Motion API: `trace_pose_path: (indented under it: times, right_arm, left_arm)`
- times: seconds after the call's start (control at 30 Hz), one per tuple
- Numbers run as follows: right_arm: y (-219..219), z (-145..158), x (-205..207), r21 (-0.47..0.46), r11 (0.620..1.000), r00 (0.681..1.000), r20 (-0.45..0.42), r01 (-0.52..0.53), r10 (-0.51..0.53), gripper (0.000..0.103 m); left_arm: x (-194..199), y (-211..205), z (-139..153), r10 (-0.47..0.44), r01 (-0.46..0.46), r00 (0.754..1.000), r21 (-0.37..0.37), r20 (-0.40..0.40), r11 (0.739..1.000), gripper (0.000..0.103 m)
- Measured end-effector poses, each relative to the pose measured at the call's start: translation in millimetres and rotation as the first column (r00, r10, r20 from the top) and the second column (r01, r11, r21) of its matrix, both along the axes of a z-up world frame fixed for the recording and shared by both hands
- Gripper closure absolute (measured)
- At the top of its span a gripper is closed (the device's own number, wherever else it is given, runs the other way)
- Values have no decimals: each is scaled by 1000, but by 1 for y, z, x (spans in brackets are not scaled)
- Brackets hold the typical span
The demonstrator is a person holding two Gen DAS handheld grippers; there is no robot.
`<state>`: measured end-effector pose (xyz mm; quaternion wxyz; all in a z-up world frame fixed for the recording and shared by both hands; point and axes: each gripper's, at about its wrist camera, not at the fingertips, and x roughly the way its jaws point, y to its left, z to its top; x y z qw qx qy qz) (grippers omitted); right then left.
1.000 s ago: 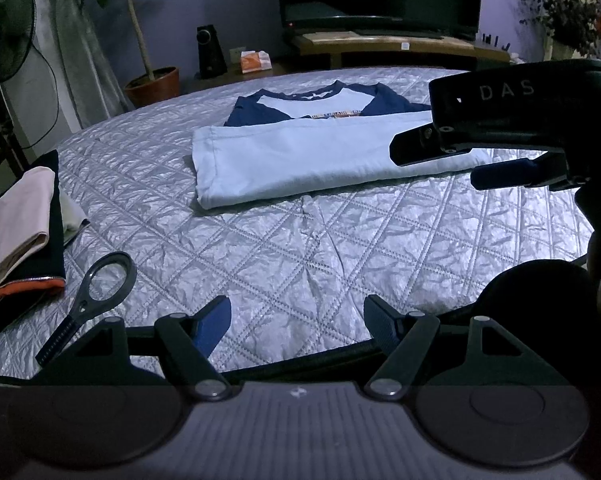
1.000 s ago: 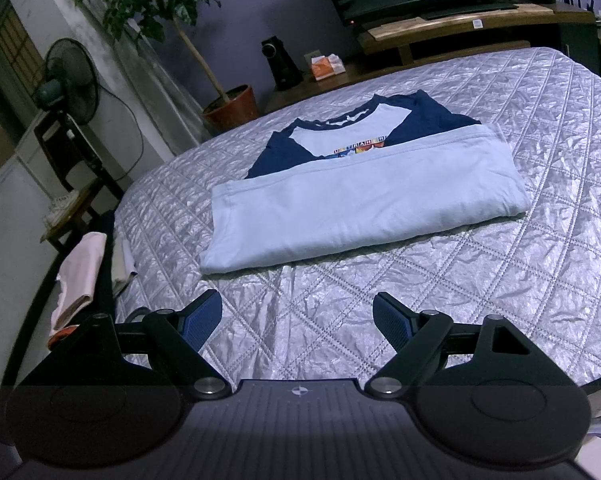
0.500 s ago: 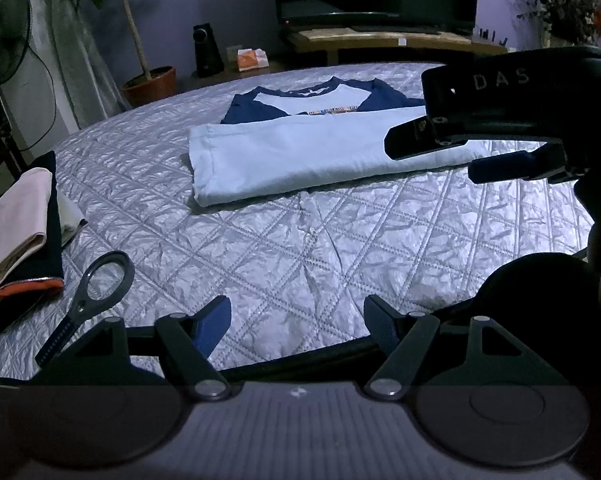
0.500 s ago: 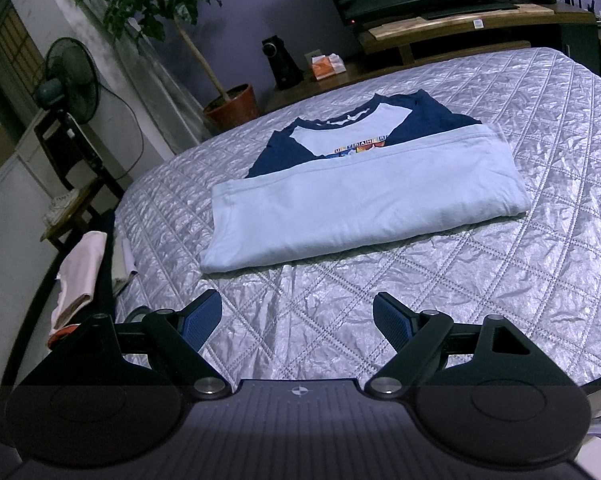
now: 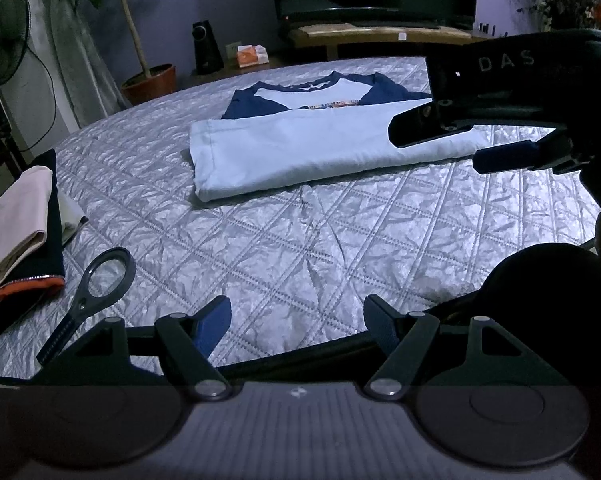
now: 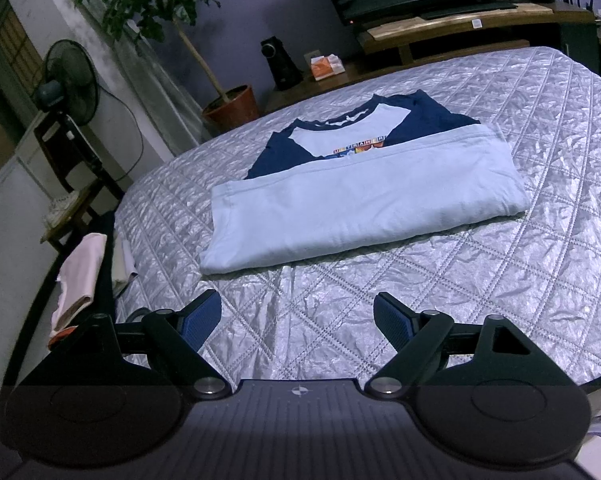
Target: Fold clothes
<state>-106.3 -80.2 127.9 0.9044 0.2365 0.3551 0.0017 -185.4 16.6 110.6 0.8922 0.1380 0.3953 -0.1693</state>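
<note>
1. Two pairs checked. Found left tongs apart, nothing between the pads. Found right tongs apart and a little wider, likewise empty. Both hanging over the near edge of the bed, angled down at the quilt and touching no cloth.
2. Seen from the left wrist view: right tongs crossing the right side of the frame, in front of the right end of the shirt. Cannot tell contact there; none seen in the right wrist view.
3. Located shirt mid-bed, well apart from both tongs. Pale blue body, navy sleeves. Lower part turned up over the chest, half covering the print, with collar and shoulders showing beyond. Lying as a long flat band.
4. Noted at the left edge of the bed: stack of folded clothes, with a magnifying glass just beside it.
5. Compared with views from a second ago: no real change. Tongs as wide as then, shirt in the same place and shape.
6. Judged a pause between folds, with one crosswise fold probably done. Expect next a grasp at one short end and a carry across to the other, then a move to the stack.
</note>
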Motion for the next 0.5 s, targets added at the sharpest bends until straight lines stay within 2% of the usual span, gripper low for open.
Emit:
trace_pose_path:
  times: [0.5]
  right_arm:
    - [0,0,-1,2,1000,1000,0,3,-3,15]
  left_arm:
    - [-1,0,0,-7,7,1000,9,-3,1000,33]
